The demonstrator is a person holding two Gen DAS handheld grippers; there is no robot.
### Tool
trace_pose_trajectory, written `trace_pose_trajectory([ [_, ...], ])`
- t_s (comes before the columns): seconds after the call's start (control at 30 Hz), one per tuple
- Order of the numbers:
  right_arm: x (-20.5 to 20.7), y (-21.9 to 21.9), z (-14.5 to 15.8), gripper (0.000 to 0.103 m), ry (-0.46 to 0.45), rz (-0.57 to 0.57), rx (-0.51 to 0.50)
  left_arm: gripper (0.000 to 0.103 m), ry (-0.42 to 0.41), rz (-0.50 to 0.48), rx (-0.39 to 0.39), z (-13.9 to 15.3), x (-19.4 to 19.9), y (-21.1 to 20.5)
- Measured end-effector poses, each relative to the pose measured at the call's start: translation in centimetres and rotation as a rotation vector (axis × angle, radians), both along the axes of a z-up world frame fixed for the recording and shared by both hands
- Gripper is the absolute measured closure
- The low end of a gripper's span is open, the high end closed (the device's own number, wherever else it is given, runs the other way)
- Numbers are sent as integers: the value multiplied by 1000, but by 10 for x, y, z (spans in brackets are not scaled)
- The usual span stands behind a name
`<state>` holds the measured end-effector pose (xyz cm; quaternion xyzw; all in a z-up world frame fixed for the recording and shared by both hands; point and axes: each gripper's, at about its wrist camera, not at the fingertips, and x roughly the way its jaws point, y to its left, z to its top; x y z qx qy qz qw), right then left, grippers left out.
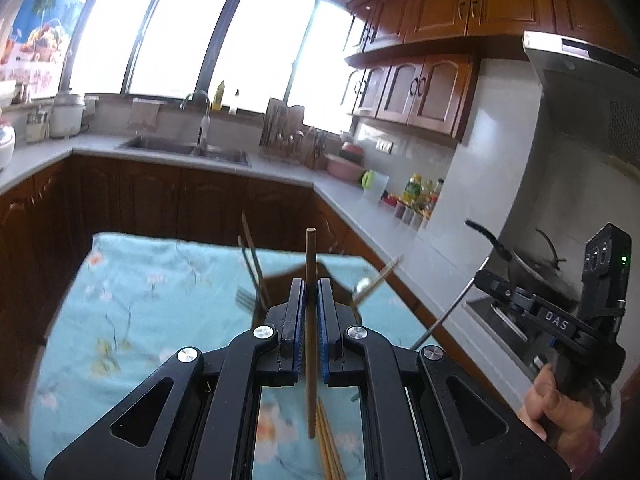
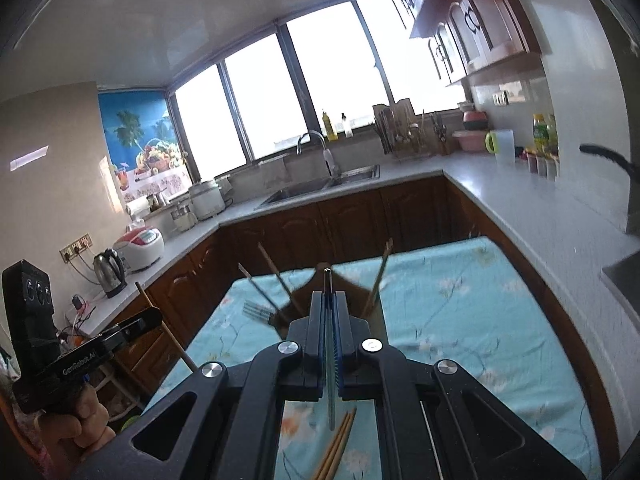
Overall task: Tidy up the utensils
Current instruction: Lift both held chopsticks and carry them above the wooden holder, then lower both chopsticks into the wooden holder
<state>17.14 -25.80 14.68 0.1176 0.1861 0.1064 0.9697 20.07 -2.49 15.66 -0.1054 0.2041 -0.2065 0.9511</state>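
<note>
My left gripper (image 1: 310, 283) is shut on a wooden chopstick (image 1: 310, 256) that stands upright between its pads. My right gripper (image 2: 329, 295) is shut on a thin metal utensil (image 2: 330, 400) seen edge-on; I cannot tell its kind. Both hang above a table with a teal floral cloth (image 1: 152, 304). Just beyond the fingertips a dark utensil holder (image 2: 352, 286) stands on the cloth, with chopsticks (image 2: 380, 276) and a fork (image 2: 256, 312) sticking out at angles. Several loose wooden chopsticks (image 2: 338, 448) lie on the cloth below. Each wrist view shows the other gripper (image 1: 480, 276) (image 2: 152, 318) at its side.
Wooden cabinets and a grey countertop (image 2: 540, 216) wrap around the table. A sink (image 1: 188, 146) sits under the windows; a dish rack (image 1: 288, 136) and bottles (image 1: 416, 192) stand on the counter. A wok (image 1: 532, 268) is on the stove at the right. A kettle (image 2: 109, 272) stands on the left.
</note>
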Motion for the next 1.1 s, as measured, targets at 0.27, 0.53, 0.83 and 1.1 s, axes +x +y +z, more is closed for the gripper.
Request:
trace_pose_trajectory([
  [0.27, 34, 1, 42, 99, -80, -22, -27, 98, -102, 74, -17, 42, 46, 1],
  [0.53, 77, -4, 42, 100, -77, -64, -37, 98, -107, 139, -20, 42, 99, -3],
  [0.83, 99, -8, -4, 100, -20, -83, -9, 98, -34, 164, 12, -13, 122, -17],
  [1.1, 105, -9, -40, 100, 50, -94, 3, 98, 45, 147, 52, -52, 126, -29],
])
